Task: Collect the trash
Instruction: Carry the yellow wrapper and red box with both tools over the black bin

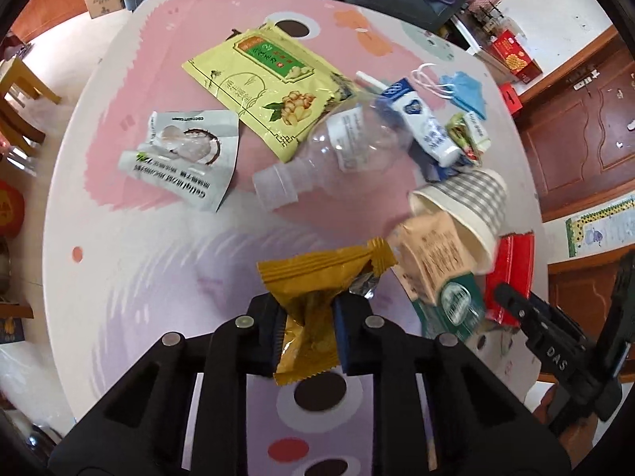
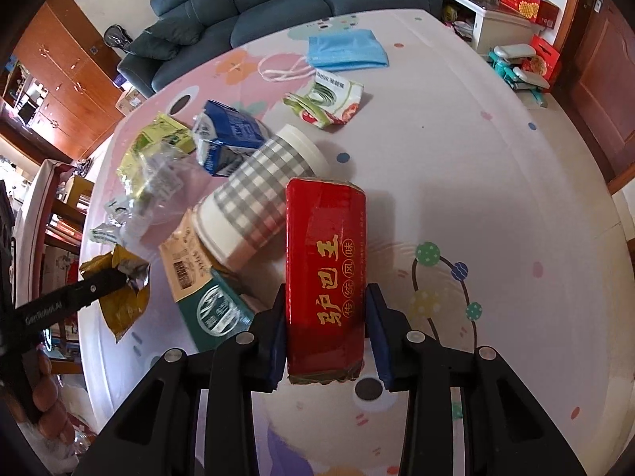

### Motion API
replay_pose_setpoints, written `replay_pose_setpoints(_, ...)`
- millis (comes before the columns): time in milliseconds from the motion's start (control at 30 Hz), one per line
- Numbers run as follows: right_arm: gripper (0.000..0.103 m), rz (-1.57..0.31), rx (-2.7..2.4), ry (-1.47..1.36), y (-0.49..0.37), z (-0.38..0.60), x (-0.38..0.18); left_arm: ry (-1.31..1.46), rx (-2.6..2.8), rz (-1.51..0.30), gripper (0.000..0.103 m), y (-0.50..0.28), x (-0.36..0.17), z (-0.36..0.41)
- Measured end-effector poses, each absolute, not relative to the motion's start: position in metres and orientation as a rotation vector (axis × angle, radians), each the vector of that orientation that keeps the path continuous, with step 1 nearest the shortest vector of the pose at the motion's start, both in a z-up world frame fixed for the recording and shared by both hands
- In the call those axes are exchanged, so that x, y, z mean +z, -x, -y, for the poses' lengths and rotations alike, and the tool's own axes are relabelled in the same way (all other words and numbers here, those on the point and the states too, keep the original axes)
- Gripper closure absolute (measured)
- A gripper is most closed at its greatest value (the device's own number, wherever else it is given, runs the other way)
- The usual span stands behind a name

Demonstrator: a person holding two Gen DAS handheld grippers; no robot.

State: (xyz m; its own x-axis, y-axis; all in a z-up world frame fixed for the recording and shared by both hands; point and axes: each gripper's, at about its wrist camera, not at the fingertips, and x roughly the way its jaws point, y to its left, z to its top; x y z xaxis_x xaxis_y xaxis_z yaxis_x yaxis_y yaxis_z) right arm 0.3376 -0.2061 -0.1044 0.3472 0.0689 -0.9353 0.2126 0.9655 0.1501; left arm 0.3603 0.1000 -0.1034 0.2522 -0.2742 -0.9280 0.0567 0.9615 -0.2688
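While trash lies scattered across the tabletop (image 1: 158, 277), the left gripper (image 1: 305, 329) pinches a gold wrapper (image 1: 317, 277) at its middle, lifted just over the near edge. Left to right in the left wrist view: a coconut pouch (image 1: 186, 154) lies flat at far left, a yellow ginger bag (image 1: 266, 87) behind it, a clear bottle (image 1: 337, 150) on its side with its neck toward the pouch, partly over the bag. A blue-white carton (image 1: 420, 123) lies right of the bottle, a small green wrapper (image 1: 468, 135) just beside it, a blue mask (image 1: 464, 87) further back. A checked cup (image 1: 464, 202) lies tipped over, its mouth touching a tan-green packet (image 1: 436, 273).

Further right, the right gripper (image 2: 327, 341) clamps a red pack (image 2: 325, 269) from both sides, its far end touching the cup (image 2: 258, 198). In the right wrist view the carton (image 2: 226, 142) sits behind the cup, the mask (image 2: 345, 49) at the far edge, right part of tabletop (image 2: 516, 198) bare.
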Motion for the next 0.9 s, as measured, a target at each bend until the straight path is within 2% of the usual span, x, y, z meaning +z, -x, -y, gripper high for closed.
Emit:
replay_pose_setpoints(467, 0.068, -1.127, 0.025, -0.232, -0.275, 0.198, -0.031, 0.207, -0.255, -1.163, 0.086, -0.268, -0.018, -0.095)
replay_pose_setpoints(667, 0.068, -1.057, 0.134, -0.213, -0.229, 0.204, 0.005, 0.241, -0.209, -1.065, 0.086, -0.205, 0.019, -0.081)
replay_pose_setpoints(900, 0.068, -0.996, 0.270, -0.190, -0.160, 0.226, 0.031, 0.285, -0.139, -1.003, 0.087, -0.119, 0.029, -0.054)
